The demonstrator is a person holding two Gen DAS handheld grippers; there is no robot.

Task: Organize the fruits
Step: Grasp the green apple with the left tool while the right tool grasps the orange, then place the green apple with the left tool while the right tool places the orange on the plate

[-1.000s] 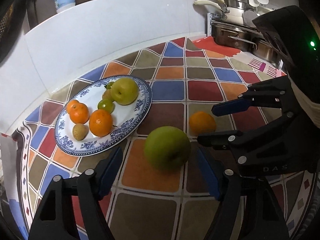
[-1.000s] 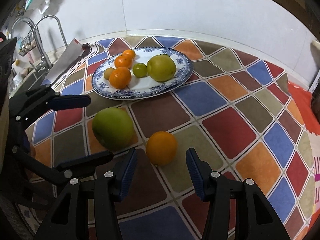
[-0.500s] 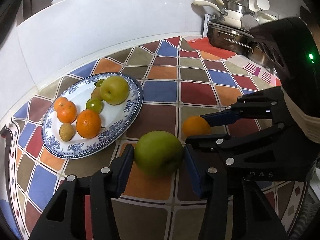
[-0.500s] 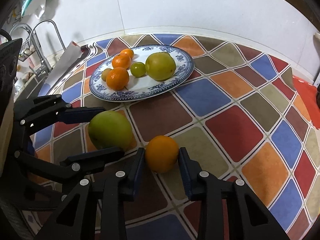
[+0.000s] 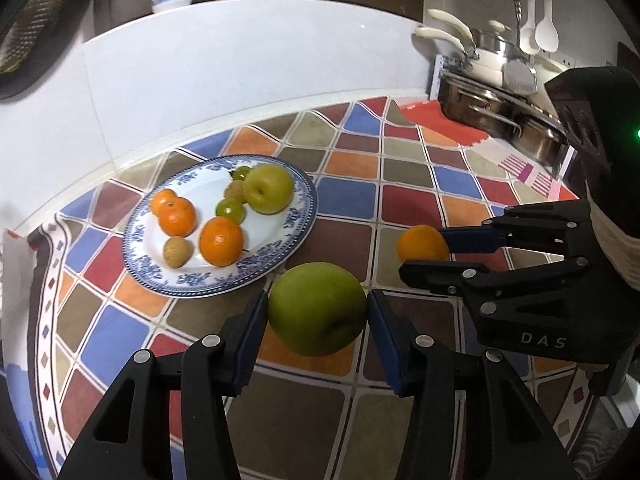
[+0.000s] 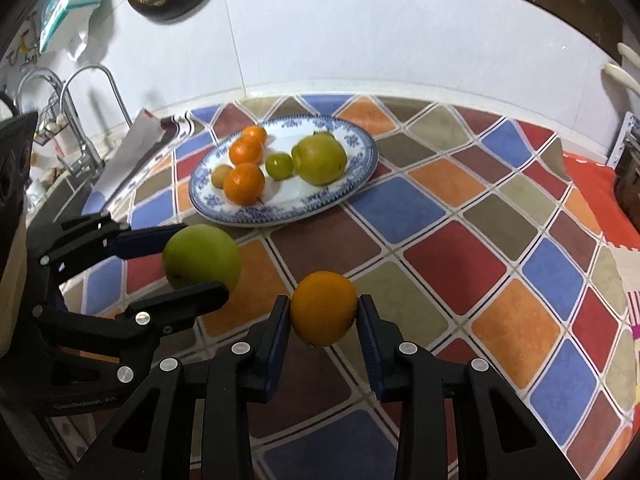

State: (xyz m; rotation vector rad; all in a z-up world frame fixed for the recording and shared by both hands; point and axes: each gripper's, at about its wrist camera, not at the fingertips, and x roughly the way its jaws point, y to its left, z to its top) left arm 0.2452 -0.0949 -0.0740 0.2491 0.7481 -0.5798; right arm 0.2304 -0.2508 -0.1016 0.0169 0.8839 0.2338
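My left gripper [image 5: 316,312] is shut on a large green apple [image 5: 317,308] and holds it just above the checkered cloth. My right gripper [image 6: 323,314] is shut on an orange [image 6: 323,309], lifted beside it. In the left wrist view the orange [image 5: 423,243] and the right gripper [image 5: 426,252] are to the right; in the right wrist view the apple [image 6: 201,257] and the left gripper [image 6: 188,260] are to the left. A blue-patterned plate [image 5: 296,216] behind holds several fruits: a yellow-green apple [image 5: 268,188], tangerines, small green fruits.
A checkered cloth [image 6: 452,256] covers the counter. A white wall [image 5: 240,72] runs behind it. Steel pans on a rack [image 5: 500,104] stand at the back right. A sink tap [image 6: 80,120] is at the left in the right wrist view.
Both grippers closed from open onto their fruits: left on the green apple, right on the orange. Both fruits are now lifted slightly off the cloth.
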